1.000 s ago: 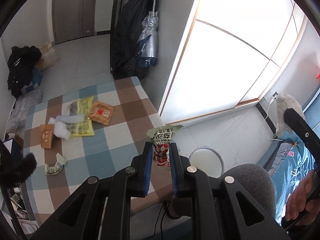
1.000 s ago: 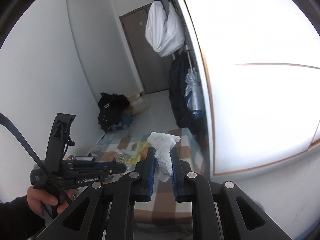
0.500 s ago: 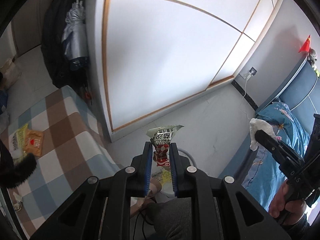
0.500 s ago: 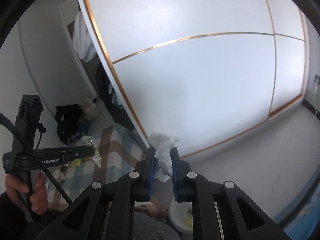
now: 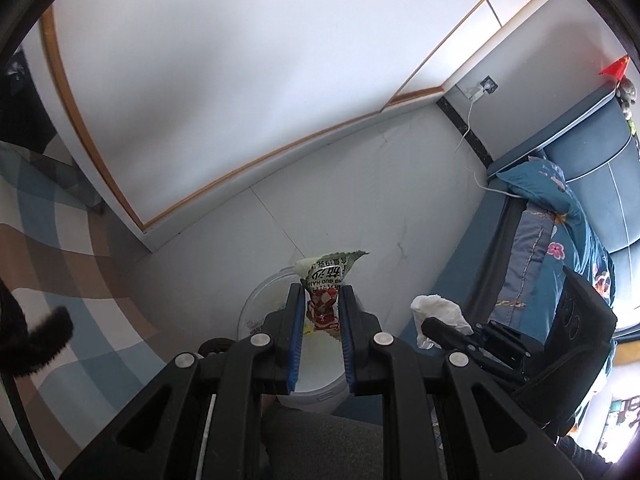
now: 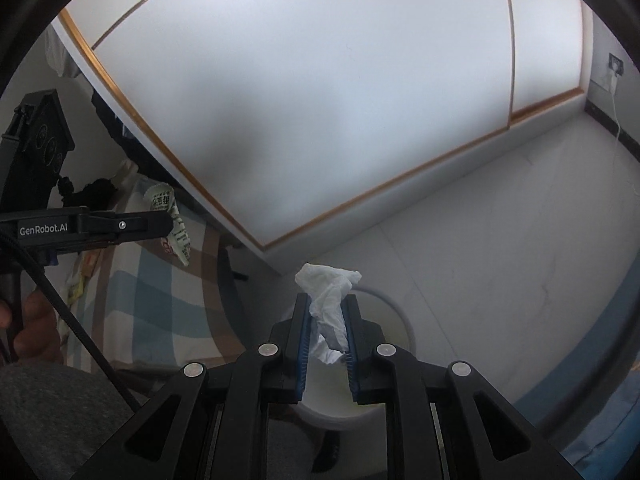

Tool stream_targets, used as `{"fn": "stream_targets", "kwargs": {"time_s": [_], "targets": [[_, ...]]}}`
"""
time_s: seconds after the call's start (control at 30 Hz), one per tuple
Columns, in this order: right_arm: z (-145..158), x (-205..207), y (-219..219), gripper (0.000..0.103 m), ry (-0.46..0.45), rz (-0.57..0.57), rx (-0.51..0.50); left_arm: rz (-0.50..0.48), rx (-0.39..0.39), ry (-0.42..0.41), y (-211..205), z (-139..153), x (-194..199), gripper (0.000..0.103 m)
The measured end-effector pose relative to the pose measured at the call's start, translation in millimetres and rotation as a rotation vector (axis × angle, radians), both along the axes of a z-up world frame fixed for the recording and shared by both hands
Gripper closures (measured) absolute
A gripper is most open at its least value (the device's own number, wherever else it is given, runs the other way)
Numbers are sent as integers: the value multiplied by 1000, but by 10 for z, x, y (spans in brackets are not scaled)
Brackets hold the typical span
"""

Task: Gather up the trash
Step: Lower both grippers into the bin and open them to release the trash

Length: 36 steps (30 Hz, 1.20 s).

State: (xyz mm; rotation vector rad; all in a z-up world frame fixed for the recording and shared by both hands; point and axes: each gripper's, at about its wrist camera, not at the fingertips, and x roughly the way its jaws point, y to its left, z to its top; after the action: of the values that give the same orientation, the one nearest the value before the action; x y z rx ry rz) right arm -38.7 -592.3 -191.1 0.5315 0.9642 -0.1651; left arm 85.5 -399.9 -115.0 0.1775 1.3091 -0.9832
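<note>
Left tool: blue-padded fingers closed down on a snack wrapper – green-white top with print sticks out past the tips, red-checked part pinched between the pads.
Right tool: fingers clamped on a crumpled white tissue; the wad bulges above the tips and hangs down between the pads.
Cross-views: the right tool also shows at lower right of the left wrist view, tissue at its tip; the left tool shows at left of the right wrist view, wrapper dangling from its end, a hand on its handle.
Trash bin: round, white, standing on the floor just beyond and below both tools. In the left view the wrapper sits over its opening; in the right view the tissue sits over the near rim.
Bin contents: some yellowish scraps visible inside – cannot tell what.
Worktop: covered in a blue, brown and white check cloth, left of the bin, its edge near the bin.
Floor: pale tile, reaching to the wall.
Wardrobe: white panels with thin wood-coloured trim, beyond the bin.
Bed: right side, blue floral bedding, blue headboard behind.
</note>
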Motion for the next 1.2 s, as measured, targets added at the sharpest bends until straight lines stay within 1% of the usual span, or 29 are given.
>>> {"fn": "stream_targets", "kwargs": {"time_s": [0.1, 0.2, 0.27, 0.3, 0.4, 0.5, 0.53, 0.57, 0.6, 0.67, 0.7, 0.73, 0.77, 0.87, 1.03, 1.1, 1.2], "targets": [[-301, 2, -7, 87, 75, 5, 52, -25, 39, 33, -130, -225, 20, 90], [-552, 10, -30, 87, 111, -6, 124, -48, 71, 81, -234, -418, 43, 90], [-766, 25, -43, 86, 140, -29, 214, -58, 92, 96, -285, -477, 44, 90], [-858, 37, -34, 86, 155, -38, 238, -62, 102, 100, -307, -508, 38, 90], [-1084, 110, 24, 86, 207, -34, 251, -78, 119, 122, -374, -590, 20, 90], [-1284, 154, 98, 75, 251, 0, 290, -96, 143, 127, -452, -670, 6, 90], [-1327, 157, 117, 68, 261, 11, 303, -98, 151, 126, -470, -693, 2, 90], [-1355, 152, 126, 66, 268, 14, 309, -90, 157, 119, -466, -706, 9, 90], [-1386, 155, 133, 65, 281, 13, 317, -83, 158, 117, -476, -717, 25, 90], [-1416, 142, 141, 64, 287, 12, 342, -84, 150, 137, -450, -728, 50, 90], [-1411, 132, 145, 60, 285, 10, 338, -82, 151, 144, -451, -737, 48, 90], [-1401, 120, 144, 51, 283, 12, 330, -83, 157, 142, -457, -743, 42, 90], [-1389, 111, 142, 48, 282, 18, 323, -89, 164, 140, -462, -750, 30, 90], [-1361, 68, 110, 48, 290, 22, 305, -99, 187, 144, -480, -798, -6, 90], [-1368, -20, 40, 46, 289, -13, 311, -110, 226, 158, -514, -884, -22, 90], [-1375, -40, 34, 45, 298, -27, 286, -111, 249, 165, -524, -923, -35, 90], [-1376, -45, 30, 41, 285, -58, 278, -133, 293, 177, -541, -995, -90, 90]]}}
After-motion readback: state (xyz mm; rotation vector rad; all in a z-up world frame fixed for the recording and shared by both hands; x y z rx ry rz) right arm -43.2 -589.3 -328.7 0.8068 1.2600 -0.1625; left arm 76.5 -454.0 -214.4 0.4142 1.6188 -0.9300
